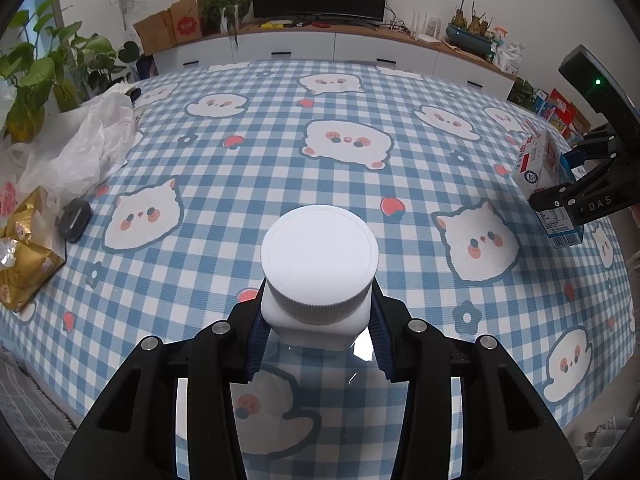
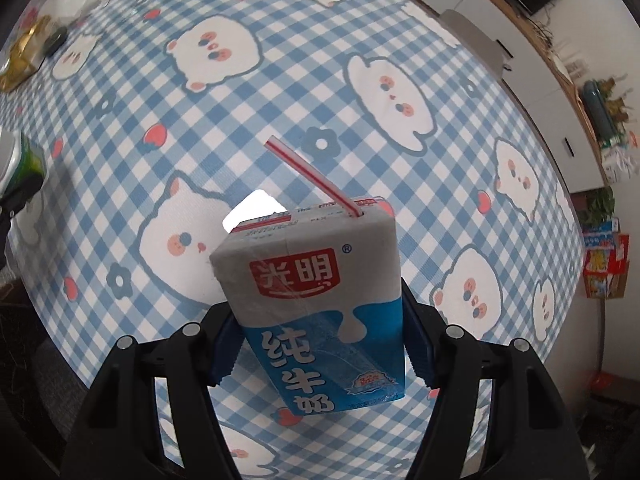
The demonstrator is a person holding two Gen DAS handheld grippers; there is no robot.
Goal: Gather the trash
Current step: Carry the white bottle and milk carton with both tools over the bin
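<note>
left tool (image 1: pixel 318 344) clamps a clear white-capped plastic bottle (image 1: pixel 319 264); right tool (image 2: pixel 320 344) clamps a blue-white milk carton (image 2: pixel 316 304); crumpled white plastic bag (image 1: pixel 86 148), gold wrapper (image 1: pixel 24 248) lie on the checked counter (image 1: pixel 400 248).

bottle (image 1: pixel 318 276): clear, white-capped, upright in my left grip | milk carton (image 2: pixel 316 308): blue-white, straw in, tilted in my right grip

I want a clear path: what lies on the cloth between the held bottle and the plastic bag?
Only bare checked tablecloth between the bottle and plastic bag, in the left wrist view.
</note>
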